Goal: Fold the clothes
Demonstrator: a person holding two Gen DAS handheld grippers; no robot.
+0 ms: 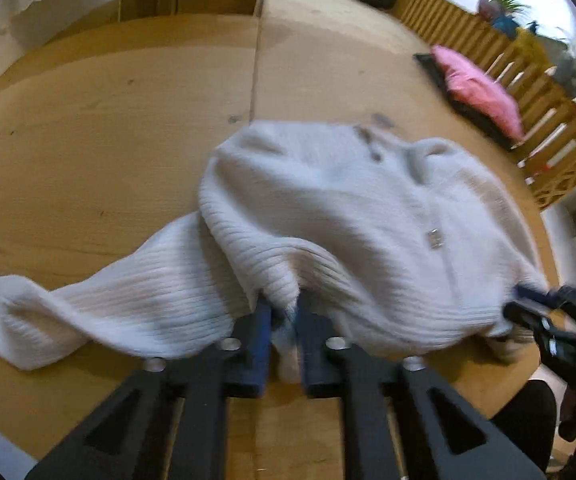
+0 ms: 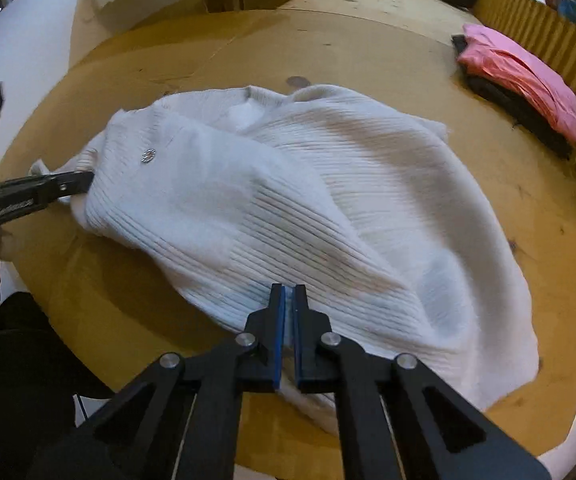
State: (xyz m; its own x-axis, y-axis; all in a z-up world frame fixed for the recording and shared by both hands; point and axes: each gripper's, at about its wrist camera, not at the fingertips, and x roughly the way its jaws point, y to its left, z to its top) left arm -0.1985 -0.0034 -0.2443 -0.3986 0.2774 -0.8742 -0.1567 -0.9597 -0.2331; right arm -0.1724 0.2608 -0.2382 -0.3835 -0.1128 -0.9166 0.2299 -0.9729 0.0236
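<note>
The left gripper (image 1: 283, 312) and the right gripper (image 2: 288, 300) each pinch the near edge of the white sweater (image 2: 308, 184) on the wooden worktop (image 1: 87, 140).

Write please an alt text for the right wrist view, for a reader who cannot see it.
The right gripper is shut on the near hem of a white ribbed cardigan spread on a wooden table. The left gripper grips its far-left edge; folded pink clothes lie at upper right.
</note>
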